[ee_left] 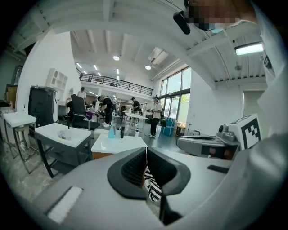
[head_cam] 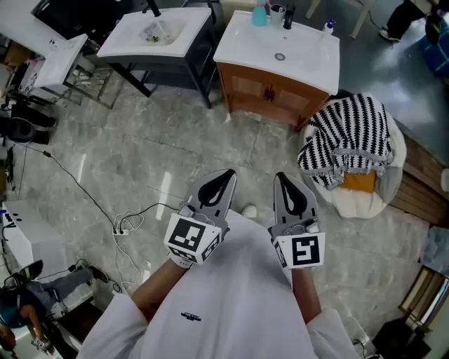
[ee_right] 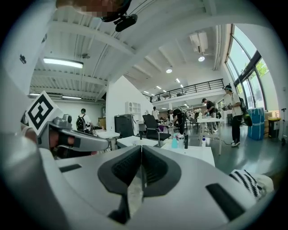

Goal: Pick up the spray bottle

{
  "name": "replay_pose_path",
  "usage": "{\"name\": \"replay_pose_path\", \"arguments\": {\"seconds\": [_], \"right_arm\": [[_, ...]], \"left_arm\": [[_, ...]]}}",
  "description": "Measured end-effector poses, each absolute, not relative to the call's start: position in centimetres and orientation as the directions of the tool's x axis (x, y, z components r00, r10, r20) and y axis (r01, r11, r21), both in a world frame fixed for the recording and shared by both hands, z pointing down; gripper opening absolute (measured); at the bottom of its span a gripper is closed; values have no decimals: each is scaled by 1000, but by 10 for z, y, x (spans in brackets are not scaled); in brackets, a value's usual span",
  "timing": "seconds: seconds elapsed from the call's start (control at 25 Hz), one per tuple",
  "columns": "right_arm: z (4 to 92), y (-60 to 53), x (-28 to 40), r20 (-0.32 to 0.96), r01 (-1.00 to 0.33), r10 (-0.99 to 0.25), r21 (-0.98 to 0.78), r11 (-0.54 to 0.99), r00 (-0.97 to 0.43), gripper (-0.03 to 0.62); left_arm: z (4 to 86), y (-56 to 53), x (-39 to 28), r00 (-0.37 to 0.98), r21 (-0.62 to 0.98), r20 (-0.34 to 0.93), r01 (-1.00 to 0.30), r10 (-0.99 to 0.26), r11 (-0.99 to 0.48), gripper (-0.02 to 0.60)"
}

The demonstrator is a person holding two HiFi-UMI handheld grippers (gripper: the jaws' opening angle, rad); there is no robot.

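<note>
You hold both grippers low in front of you, side by side, and neither carries anything. The left gripper [head_cam: 226, 175] has its jaws pressed together: its own view shows the two dark pads meeting along a thin seam with nothing caught between them. The right gripper [head_cam: 282, 179] is the same, closed on empty air.

The spray bottle [head_cam: 259, 14] stands far from you, on the white top of the wooden vanity [head_cam: 270, 87]. It is at the far left of the basin, just beside a cup and a dark bottle. (I take the teal bottle to be the sprayer, though it is too small from here to make out its trigger head for certain.) A small white bottle [head_cam: 328, 26] with a blue cap sits at the far right corner of the same top. Left of the vanity is a second basin stand [head_cam: 156, 35] on a dark frame. To the right and nearer you, a striped blanket [head_cam: 347, 137] is draped over a chair. Bare grey floor [head_cam: 175, 154] lies between you and the vanity.

As I judge it, the task has barely begun: the bottle is untouched and well out of reach. You have the whole floor to cross. Then you need to spread one gripper's jaws, bring them around the bottle's body clear of the cup beside it, close, and lift.
</note>
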State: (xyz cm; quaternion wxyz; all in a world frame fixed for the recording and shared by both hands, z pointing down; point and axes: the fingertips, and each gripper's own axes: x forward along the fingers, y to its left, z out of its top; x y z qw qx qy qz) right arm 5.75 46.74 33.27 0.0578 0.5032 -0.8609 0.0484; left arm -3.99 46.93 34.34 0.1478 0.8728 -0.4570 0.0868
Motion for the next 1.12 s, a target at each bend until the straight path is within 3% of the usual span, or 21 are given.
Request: {"name": "replay_pose_path", "arguments": {"seconds": [0.52, 1.12], "right_arm": [[339, 415, 82, 137, -886, -876, -31, 463, -463, 6], [342, 149, 62, 168, -931, -916, -39, 364, -365, 6]], "left_arm": [[350, 418, 4, 611, 213, 272, -792, -743, -573, 8], [345, 143, -37, 661, 216, 282, -750, -696, -625, 8]]}}
